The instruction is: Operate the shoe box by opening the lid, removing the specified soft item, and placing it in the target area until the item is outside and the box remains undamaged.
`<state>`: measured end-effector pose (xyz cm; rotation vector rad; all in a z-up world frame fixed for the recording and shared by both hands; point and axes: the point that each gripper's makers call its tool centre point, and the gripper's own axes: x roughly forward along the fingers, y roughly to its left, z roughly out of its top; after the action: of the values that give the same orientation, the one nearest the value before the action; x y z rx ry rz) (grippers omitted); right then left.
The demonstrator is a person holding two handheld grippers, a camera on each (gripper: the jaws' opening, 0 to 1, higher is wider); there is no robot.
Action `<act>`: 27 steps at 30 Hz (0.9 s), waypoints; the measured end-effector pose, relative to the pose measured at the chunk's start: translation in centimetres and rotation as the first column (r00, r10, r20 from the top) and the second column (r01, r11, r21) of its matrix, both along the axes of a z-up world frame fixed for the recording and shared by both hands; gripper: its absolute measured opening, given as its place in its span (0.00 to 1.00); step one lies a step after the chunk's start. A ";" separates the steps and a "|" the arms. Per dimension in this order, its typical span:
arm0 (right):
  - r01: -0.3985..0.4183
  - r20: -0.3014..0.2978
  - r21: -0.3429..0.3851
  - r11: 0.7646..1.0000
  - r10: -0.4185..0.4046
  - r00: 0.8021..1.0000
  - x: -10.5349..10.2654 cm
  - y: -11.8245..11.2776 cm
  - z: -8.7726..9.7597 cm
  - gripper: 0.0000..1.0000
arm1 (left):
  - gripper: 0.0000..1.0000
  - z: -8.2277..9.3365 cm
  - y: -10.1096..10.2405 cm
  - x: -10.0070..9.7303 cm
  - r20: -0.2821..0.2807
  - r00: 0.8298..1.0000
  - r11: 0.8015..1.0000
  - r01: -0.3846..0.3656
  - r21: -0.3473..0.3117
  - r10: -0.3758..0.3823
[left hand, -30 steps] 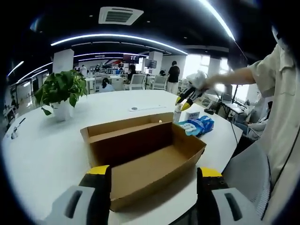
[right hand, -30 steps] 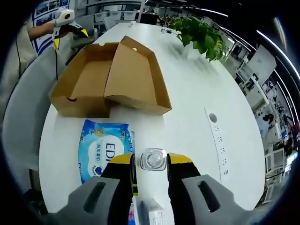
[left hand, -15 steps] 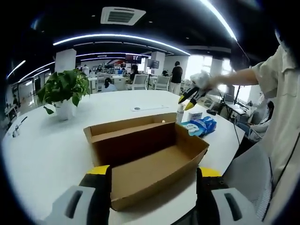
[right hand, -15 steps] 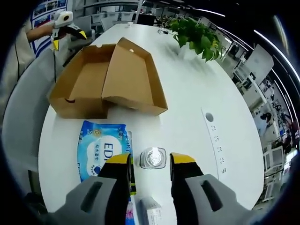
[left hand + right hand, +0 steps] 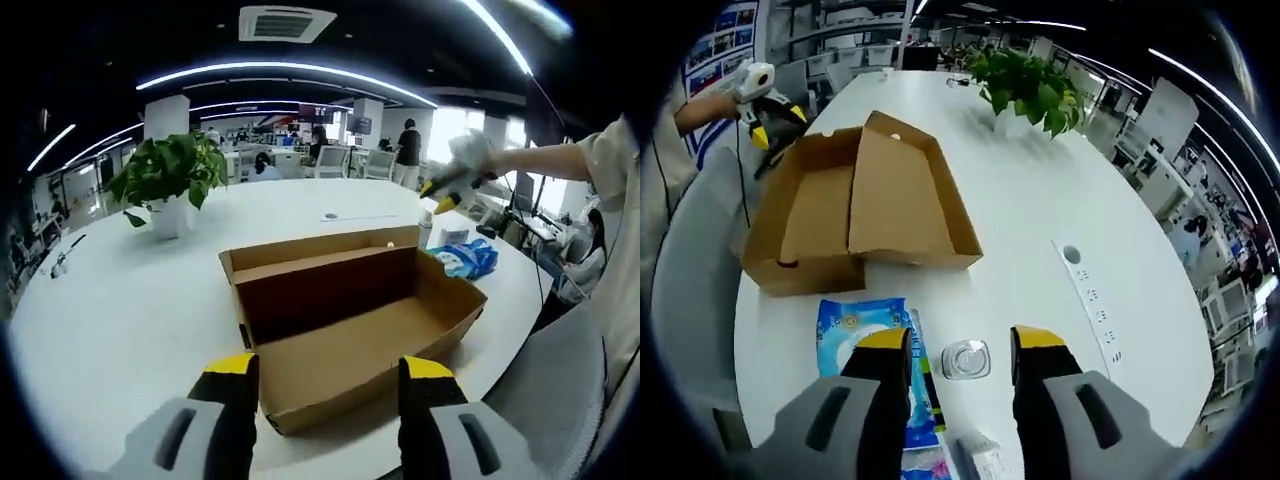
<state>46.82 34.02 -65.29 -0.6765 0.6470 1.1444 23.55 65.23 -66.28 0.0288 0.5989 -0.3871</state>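
Observation:
The brown cardboard shoe box (image 5: 360, 335) stands open on the white table, its lid (image 5: 320, 262) folded back, and its inside looks bare. My left gripper (image 5: 328, 378) is open just in front of the box's near corner, holding nothing. The box (image 5: 805, 220) and its lid (image 5: 898, 195) also lie ahead of my right gripper (image 5: 960, 345), which hovers open above the table. A soft blue wipes pack (image 5: 865, 335) lies flat on the table beside the box, under the right gripper's left jaw. The same pack (image 5: 465, 258) sits past the box's right end.
A clear bottle (image 5: 966, 360) stands upright beside the pack, seen from above, with a small white carton (image 5: 980, 462) nearer. A potted plant (image 5: 172, 180) stands at the back left. A socket strip (image 5: 1090, 300) is set into the table (image 5: 1040, 220). The person's sleeve (image 5: 620, 160) is at right.
My right gripper has lifted higher above the bottle and pack, and its jaws stand a little wider. The left view has shifted, so the box sits further right.

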 end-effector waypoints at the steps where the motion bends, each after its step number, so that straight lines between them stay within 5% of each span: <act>1: 0.016 -0.010 0.010 1.000 -0.016 1.000 -0.1 0.2 0.1 0.37 | 0.52 -0.2 0.3 0.1 -0.003 1.000 1.000 -0.015 -0.003 0.015; 13: 0.155 -0.044 0.063 0.986 -0.152 0.987 -0.1 3.6 -0.3 0.29 | 0.29 -2.7 3.9 0.1 -0.092 0.970 0.974 -0.224 0.027 0.225; 21: 0.319 -0.161 0.130 0.939 -0.297 0.941 -0.1 6.8 -0.7 0.27 | 0.22 -3.6 5.0 0.6 -0.130 0.939 0.948 -0.319 0.019 0.319; 27: 0.378 -0.151 0.096 0.921 -0.362 0.920 0.5 7.2 -2.1 0.24 | 0.16 -4.1 5.0 1.2 -0.155 0.918 0.931 -0.363 0.036 0.364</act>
<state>47.30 41.22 -67.43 -0.3532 0.7722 0.8690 24.75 70.23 -70.41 -0.1080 0.7473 -0.0240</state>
